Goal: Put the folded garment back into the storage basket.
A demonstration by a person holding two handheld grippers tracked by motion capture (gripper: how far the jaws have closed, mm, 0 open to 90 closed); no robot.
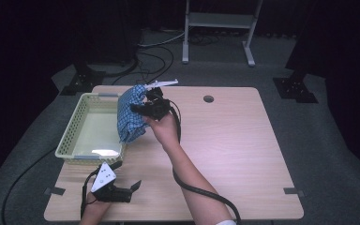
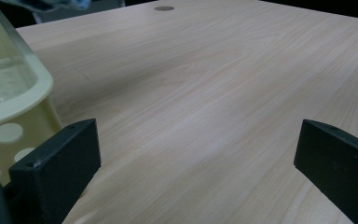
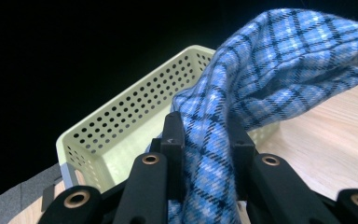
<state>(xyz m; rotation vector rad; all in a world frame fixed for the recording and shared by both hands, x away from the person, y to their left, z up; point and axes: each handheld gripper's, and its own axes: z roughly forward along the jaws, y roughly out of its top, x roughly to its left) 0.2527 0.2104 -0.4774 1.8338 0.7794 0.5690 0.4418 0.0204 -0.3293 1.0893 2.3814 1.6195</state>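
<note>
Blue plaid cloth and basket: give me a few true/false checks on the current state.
1. The right gripper is clamped on the blue plaid cloth. True.
2. The cloth lies flat on the table. False: it hangs in the air from the right gripper, over the near right edge of the basket.
3. The left gripper stands open with nothing between its jaws. True.
4. The perforated basket is dark red. False: it is pale yellow-green.
5. The left gripper rests inside the basket. False: it sits on the table beside the basket's near corner.
</note>
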